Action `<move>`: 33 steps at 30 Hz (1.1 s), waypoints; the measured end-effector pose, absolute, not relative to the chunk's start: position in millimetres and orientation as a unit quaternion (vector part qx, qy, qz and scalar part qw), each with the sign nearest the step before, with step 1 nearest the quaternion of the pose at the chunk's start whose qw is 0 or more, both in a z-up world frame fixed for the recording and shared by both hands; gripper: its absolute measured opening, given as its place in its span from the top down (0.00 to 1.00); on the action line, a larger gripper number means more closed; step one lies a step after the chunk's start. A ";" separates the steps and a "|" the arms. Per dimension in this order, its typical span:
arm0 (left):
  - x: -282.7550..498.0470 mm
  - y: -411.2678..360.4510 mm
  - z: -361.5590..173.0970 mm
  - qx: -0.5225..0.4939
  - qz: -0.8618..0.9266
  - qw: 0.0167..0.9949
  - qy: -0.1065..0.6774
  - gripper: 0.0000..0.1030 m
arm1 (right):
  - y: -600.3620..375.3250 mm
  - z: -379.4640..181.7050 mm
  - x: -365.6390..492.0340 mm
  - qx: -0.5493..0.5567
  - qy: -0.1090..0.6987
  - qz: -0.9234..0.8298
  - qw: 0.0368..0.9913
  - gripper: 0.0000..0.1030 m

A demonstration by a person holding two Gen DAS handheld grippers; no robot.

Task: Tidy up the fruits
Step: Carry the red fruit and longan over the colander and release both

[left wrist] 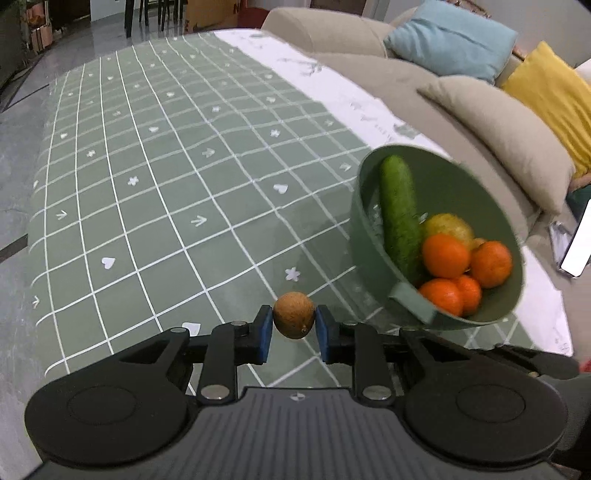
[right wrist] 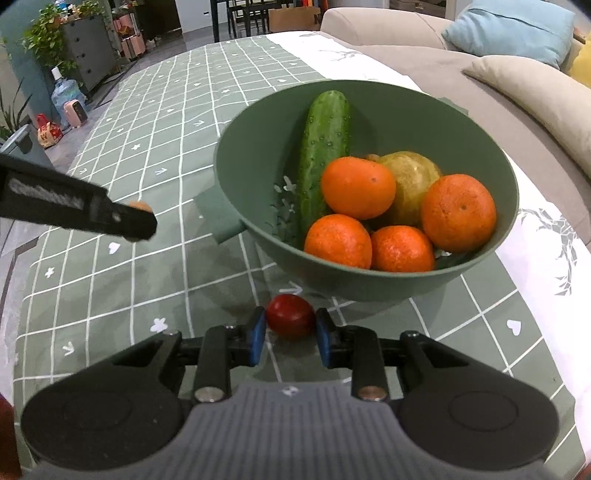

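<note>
Left gripper (left wrist: pixel 294 329) squeezes a small round brown fruit (left wrist: pixel 294 315) above the green checked worktop (left wrist: pixel 155 192), left of the round green plastic bowl (left wrist: pixel 369 229).

Right gripper (right wrist: pixel 290 333) squeezes a small round dark red fruit (right wrist: pixel 290 315) just before the bowl (right wrist: pixel 258 177), which holds a long green cucumber (right wrist: pixel 325 144) and orange tangerines (right wrist: pixel 357 187).

A green tablecloth (left wrist: pixel 155 192) with a white grid and small printed hearts and arrows covers the table. Behind it runs a beige sofa (left wrist: pixel 373 70) carrying a blue cushion (left wrist: pixel 452 40), a beige cushion (left wrist: pixel 502 136) and a yellow cushion (left wrist: pixel 554 96). A water jug (right wrist: pixel 65 96) stands on the floor beside what looks like a dark drawer cabinet (right wrist: pixel 90 51) with leafy plants (right wrist: pixel 44 33).
</note>
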State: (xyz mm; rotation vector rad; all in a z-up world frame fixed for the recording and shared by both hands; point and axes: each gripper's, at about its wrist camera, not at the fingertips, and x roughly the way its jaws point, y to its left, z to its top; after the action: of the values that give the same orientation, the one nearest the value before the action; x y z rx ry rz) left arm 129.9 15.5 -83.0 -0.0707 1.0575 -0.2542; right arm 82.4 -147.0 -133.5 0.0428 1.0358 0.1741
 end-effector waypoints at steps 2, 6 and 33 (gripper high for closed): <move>126.2 12.2 -73.4 -0.035 -0.128 0.856 0.500 0.73 | -150.5 -126.7 77.5 0.025 0.495 0.091 0.864 0.76; 119.6 -5.7 -53.6 -0.018 -0.161 0.858 0.488 0.73 | -164.8 -106.9 68.6 0.042 0.499 0.099 0.860 0.76; 161.7 -124.3 -26.4 0.075 -0.262 0.845 0.460 0.73 | -253.6 -28.6 89.8 0.018 0.433 0.117 0.893 0.76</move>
State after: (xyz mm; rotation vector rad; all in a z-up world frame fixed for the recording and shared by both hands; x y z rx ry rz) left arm 161.7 -124.3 -26.4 0.1592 0.9709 -0.5534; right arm 89.8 -253.6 -28.6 0.0379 0.8986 0.2435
